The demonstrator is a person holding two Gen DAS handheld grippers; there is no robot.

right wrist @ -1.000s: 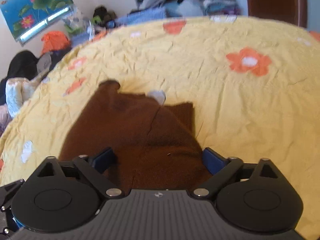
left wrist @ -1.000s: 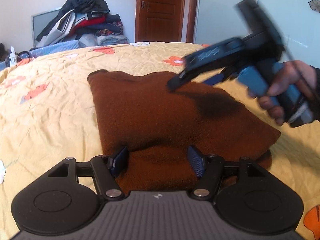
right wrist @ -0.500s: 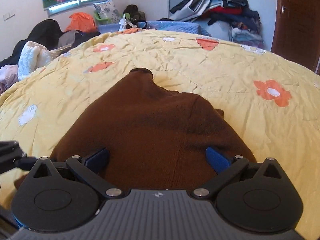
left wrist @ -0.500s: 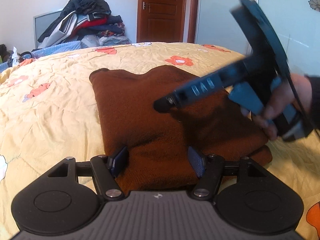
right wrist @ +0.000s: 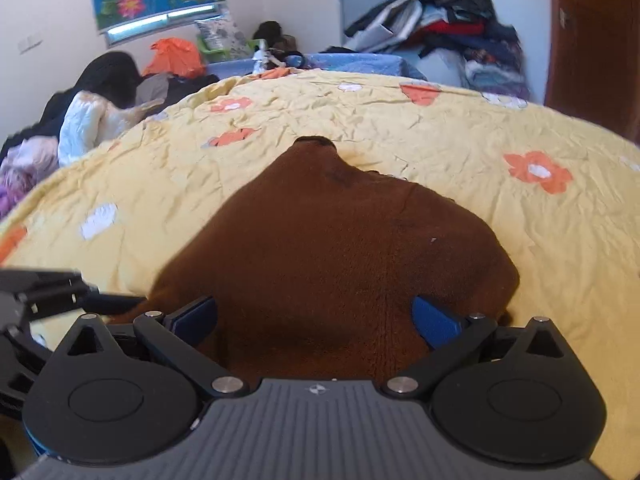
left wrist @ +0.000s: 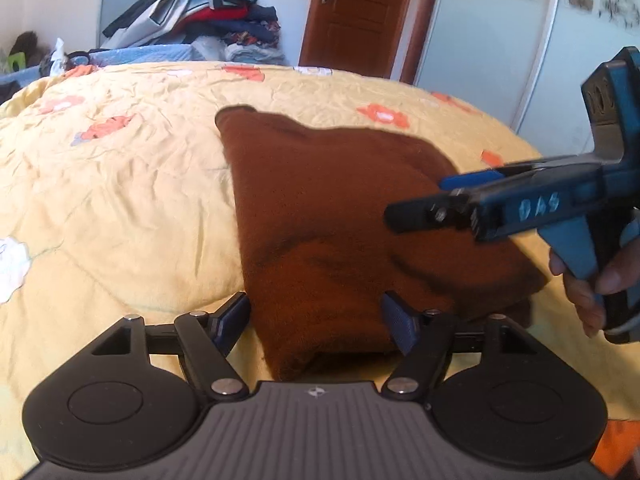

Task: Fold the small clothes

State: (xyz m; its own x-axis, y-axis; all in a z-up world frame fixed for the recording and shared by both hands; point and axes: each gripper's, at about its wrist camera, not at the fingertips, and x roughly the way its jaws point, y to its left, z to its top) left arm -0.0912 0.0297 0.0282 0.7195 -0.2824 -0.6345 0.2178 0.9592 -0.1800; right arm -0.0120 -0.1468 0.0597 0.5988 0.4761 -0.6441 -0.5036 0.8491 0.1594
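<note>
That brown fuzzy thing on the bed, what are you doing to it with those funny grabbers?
A person is folding a small brown sweater on a yellow flowered quilt, with a handheld tool in each hand. The sweater lies flat, already folded into a compact bundle. The left tool sits at its near edge with the jaws opening and cloth between them, though the pads do not seem to press on it. The right tool hangs over the sweater with its jaws wide apart, gripping nothing.
</note>
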